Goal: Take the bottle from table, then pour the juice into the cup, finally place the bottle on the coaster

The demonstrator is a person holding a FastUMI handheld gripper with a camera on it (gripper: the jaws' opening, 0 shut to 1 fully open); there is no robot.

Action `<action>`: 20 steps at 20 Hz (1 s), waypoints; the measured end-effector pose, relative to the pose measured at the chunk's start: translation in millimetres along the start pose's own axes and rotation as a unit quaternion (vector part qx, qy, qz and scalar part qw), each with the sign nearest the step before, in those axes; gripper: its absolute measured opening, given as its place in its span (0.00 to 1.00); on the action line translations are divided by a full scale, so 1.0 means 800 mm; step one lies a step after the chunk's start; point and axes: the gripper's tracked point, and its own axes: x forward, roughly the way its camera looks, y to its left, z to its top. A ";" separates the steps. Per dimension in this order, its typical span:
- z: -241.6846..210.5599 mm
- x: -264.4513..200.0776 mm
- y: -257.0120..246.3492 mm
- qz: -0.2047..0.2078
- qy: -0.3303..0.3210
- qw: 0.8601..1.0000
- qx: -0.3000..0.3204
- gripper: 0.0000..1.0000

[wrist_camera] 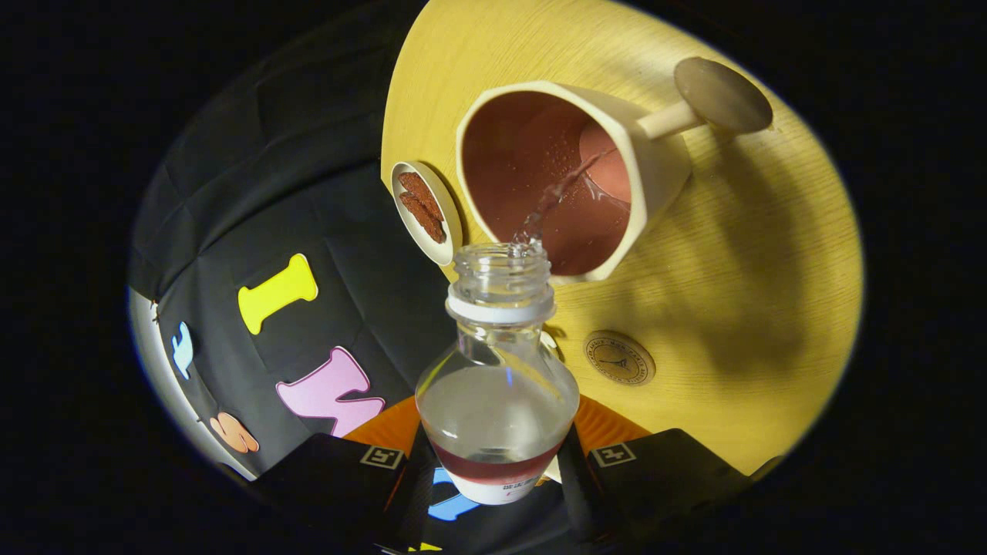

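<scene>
Gripper: the gripper [497, 470] has both fingers pressed on the base of the bottle [497, 393], one on each side.
Bottle: clear, uncapped, tipped forward, mouth pointing away from the fingers; some liquid remains in its body.
Stream: a thin stream of juice [555, 196] leaves the mouth and falls into the cup.
Cup: the cream cup [570, 177], reddish inside, stands just beyond the bottle's mouth on the wooden table [740, 293].
Coaster: the small round coaster [619, 358] lies beside the bottle's neck, nearer than the cup, nothing on it.
Dish: a little dish [426, 210] sits by the table's rim, beside the cup.
Far side: a round wooden disc [722, 94] lies behind the cup.
Open room: bare tabletop stretches past the coaster.
</scene>
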 end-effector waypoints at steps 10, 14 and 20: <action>0.001 0.000 0.011 0.018 -0.001 0.999 0.040 0.73; 0.006 -0.002 0.019 0.032 -0.003 0.997 0.063 0.73; 0.009 -0.002 0.028 0.037 -0.005 0.994 0.105 0.73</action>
